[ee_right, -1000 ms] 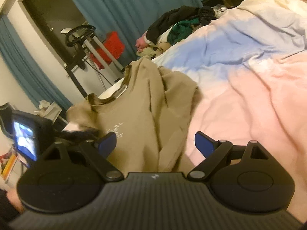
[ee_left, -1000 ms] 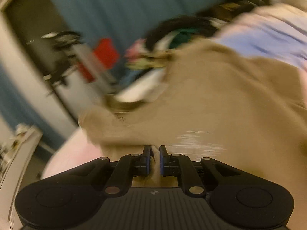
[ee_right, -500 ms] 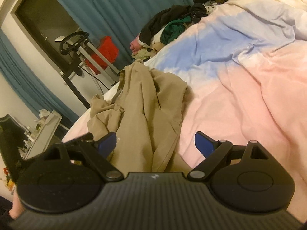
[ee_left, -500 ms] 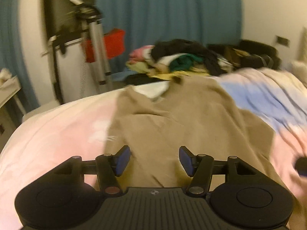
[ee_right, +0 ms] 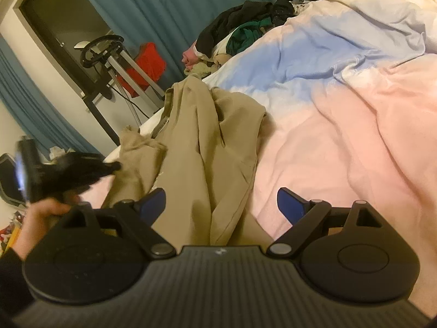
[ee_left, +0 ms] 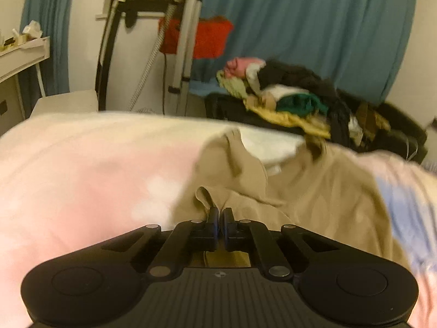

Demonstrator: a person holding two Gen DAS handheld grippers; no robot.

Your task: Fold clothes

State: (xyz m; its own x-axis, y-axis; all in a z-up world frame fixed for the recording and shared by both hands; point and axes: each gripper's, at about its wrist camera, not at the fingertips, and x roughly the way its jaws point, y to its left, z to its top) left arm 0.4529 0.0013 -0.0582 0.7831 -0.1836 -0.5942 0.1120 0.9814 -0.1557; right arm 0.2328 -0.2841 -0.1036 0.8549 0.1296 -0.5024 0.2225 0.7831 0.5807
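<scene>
I read the crumpled beige cotton garment (ee_right: 207, 153) as lying in loose lengthwise folds on the pink, white and blue quilted bed cover (ee_right: 341, 125), running from the lower centre of the right wrist frame up toward the upper left. It is bunched, not squared or flat.

Gripper states:
- Left gripper (ee_left: 219, 216): jaws drawn together and clamped on a fold of the beige garment at lower centre of the left wrist frame.
- Right gripper (ee_right: 221, 205): jaws spread wide apart, holding nothing, with the garment between and beyond them.

Risks, in my judgement:
- The left grip takes only a narrow pinch near an edge. A quick pull could let the cloth slip out, or lift one layer only and leave the rest bunched.
- The soft cover may be caught along with the garment if the right jaws close low; cover and cloth would then drag together.
- The left wrist frame is blurred, so I cannot tell which part of the garment is pinched.

Surroundings:
- A heap of mixed dark, green and yellow clothes (ee_left: 295, 101) sits at the upper right of the left wrist frame, just beyond the garment's far end; a long pull that way could tangle them.
- A metal-framed exercise machine (ee_right: 109, 63) with a red cloth (ee_right: 147, 63) stands beyond the bed at upper left, well apart
</scene>
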